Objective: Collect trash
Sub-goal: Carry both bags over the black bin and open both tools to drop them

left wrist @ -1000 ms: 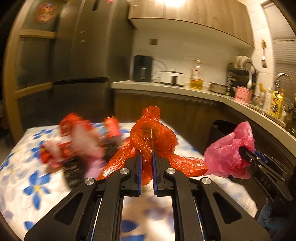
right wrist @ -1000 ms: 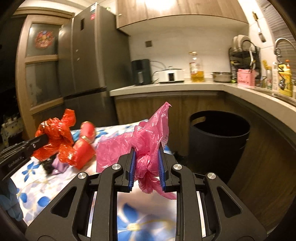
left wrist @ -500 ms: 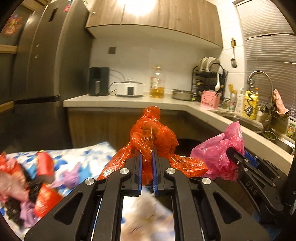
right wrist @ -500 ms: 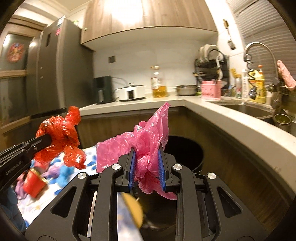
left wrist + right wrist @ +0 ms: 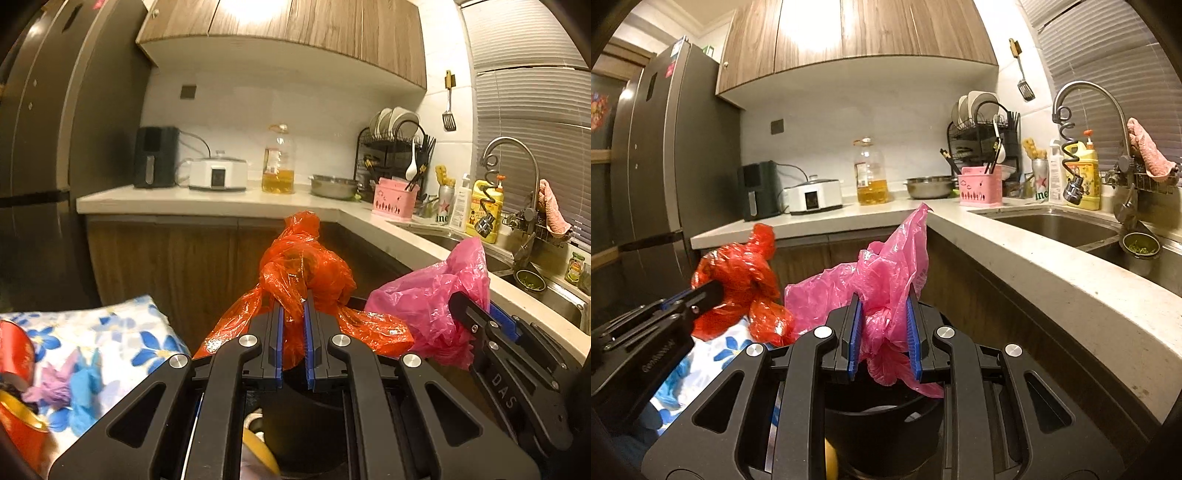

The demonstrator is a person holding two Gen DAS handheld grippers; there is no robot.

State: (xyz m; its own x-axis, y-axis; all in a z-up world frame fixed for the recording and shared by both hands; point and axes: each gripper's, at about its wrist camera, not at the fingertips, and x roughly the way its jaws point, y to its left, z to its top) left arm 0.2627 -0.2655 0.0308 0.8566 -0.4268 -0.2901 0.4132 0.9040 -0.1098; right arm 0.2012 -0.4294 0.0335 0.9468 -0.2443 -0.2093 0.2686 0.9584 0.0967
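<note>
Over the black trash bin (image 5: 886, 424), low at 6 o'clock in both wrist views, both grippers carry a bag. Left gripper (image 5: 293, 325): jaws nearly together, pinching the knotted neck of the orange bag (image 5: 306, 269), bulk of it puffing up past the tips toward 12 o'clock, loose tails spilling to 4 and 8 o'clock. Right gripper (image 5: 882, 325): jaws a bit wider, clamped on a bunched fold of the pink bag (image 5: 882, 280), one flap standing up at 12 o'clock, a tail hanging down toward the bin mouth. In the left view the pink bag (image 5: 436, 299) sits at 3 o'clock, touching or just overlapping the orange tail; can't tell which. Risks, as judgement: bags so close together could snag, so one release may drag the other off line. Thin film can cling to the blue pads (image 5: 854, 332) and not fall when the jaws open. The orange bag looks nearer the bin's left rim than its centre, so a drop from here may catch the rim or land on the floral tablecloth (image 5: 122, 332) at 8 o'clock, where more litter lies, red cup (image 5: 14, 350) included. Countertop edge (image 5: 1034, 266) runs close on the right at 3 o'clock; a wide swing could clip it. Bin already holds something yellowish (image 5: 258, 450), so light bags may perch on top.
</note>
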